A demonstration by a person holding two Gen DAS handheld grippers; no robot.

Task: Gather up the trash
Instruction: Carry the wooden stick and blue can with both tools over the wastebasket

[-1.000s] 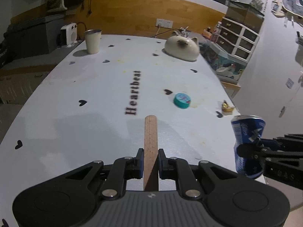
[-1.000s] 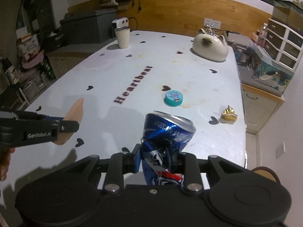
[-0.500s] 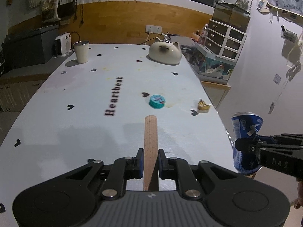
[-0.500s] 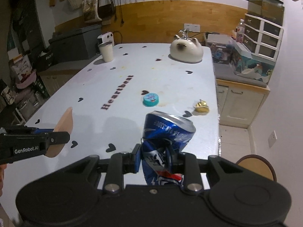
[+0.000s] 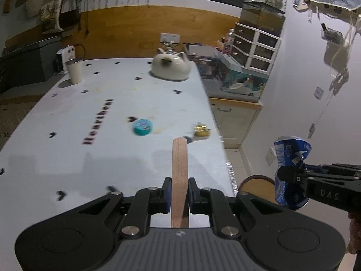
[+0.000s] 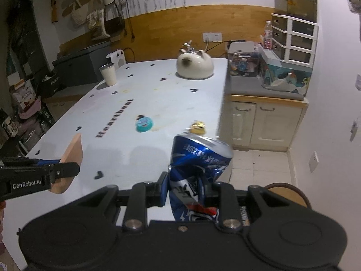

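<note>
Currently, left tool (image 5: 178,194) is clamped on a wooden stick (image 5: 179,169), held edge-up above the table (image 5: 67,158). Right tool (image 6: 187,188) is clamped on a crushed blue can (image 6: 198,160), held past the table's right edge. 1 teal lid (image 5: 142,127) and 1 gold wrapper (image 5: 202,131) lie on the table.

The table (image 6: 158,103) bears the black word "Heartbeat", blurred in the left wrist view and clearer in the right. The left gripper (image 6: 67,171) carries "GenRobot.AI" in white on its side, while the right gripper (image 5: 291,176) shows the letters "DAS". Print on the crushed can (image 6: 198,158) is too blurred to read.
</note>
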